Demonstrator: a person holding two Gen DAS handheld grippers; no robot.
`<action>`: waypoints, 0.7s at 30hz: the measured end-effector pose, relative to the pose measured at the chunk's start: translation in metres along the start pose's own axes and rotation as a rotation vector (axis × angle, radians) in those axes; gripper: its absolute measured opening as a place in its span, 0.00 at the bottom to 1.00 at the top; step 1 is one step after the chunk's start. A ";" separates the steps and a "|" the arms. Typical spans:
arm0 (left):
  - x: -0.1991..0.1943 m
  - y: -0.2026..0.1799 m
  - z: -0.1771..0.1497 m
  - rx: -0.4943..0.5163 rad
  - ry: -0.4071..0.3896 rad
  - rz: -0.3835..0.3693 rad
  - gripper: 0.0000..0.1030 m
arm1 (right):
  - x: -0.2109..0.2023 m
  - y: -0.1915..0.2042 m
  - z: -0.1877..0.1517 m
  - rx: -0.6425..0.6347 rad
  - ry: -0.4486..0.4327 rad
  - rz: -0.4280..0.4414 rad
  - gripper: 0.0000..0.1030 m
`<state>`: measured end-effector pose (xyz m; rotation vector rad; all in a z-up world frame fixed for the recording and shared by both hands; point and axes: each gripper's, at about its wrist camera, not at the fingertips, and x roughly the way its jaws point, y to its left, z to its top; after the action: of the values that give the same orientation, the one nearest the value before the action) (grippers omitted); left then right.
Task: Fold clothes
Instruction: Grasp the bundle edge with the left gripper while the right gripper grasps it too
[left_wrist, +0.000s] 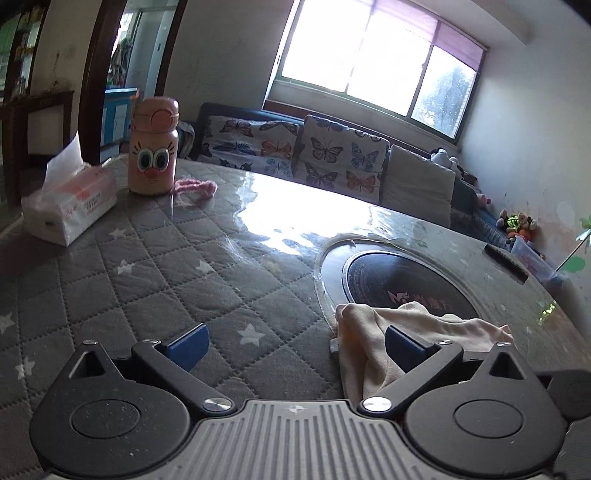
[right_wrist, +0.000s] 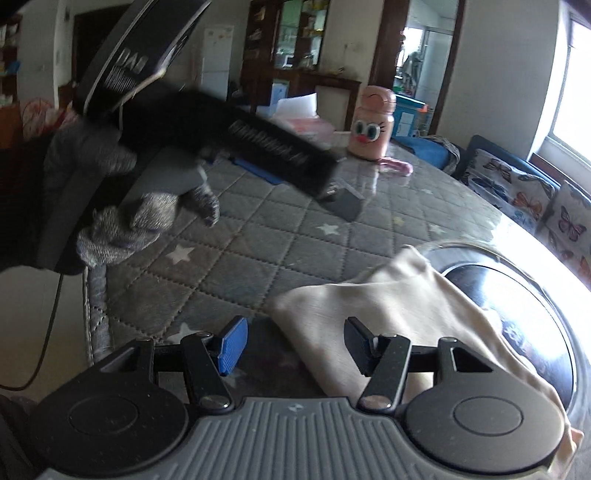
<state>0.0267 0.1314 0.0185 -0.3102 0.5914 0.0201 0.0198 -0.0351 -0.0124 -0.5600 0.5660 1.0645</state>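
A cream cloth (left_wrist: 373, 332) lies bunched on the quilted grey table cover, partly over a round black hotplate (left_wrist: 406, 280). My left gripper (left_wrist: 295, 345) is open and empty; its right finger rests against the cloth's left fold. In the right wrist view the same cloth (right_wrist: 399, 302) lies folded flat, spreading right over the hotplate (right_wrist: 517, 295). My right gripper (right_wrist: 295, 345) is open, its right finger above the cloth's near edge. The left gripper's body (right_wrist: 258, 144), held by a grey-gloved hand (right_wrist: 122, 225), hovers at the upper left.
A pink cartoon bottle (left_wrist: 153, 147) and a tissue box (left_wrist: 70, 206) stand at the table's far left, with a pink knitted strap (left_wrist: 195, 188) beside them. A sofa with butterfly cushions (left_wrist: 295, 151) runs behind the table. The table edge (right_wrist: 96, 295) is at the left.
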 end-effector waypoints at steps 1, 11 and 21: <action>0.001 0.002 0.000 -0.017 0.006 -0.010 1.00 | 0.004 0.004 0.001 -0.014 0.007 -0.006 0.54; 0.018 -0.002 -0.001 -0.128 0.090 -0.118 1.00 | 0.013 0.009 0.007 0.003 0.015 -0.036 0.13; 0.039 -0.012 -0.001 -0.234 0.193 -0.174 1.00 | -0.021 -0.020 0.010 0.172 -0.098 0.015 0.08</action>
<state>0.0597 0.1166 -0.0004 -0.5951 0.7529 -0.1103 0.0312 -0.0497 0.0120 -0.3518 0.5703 1.0404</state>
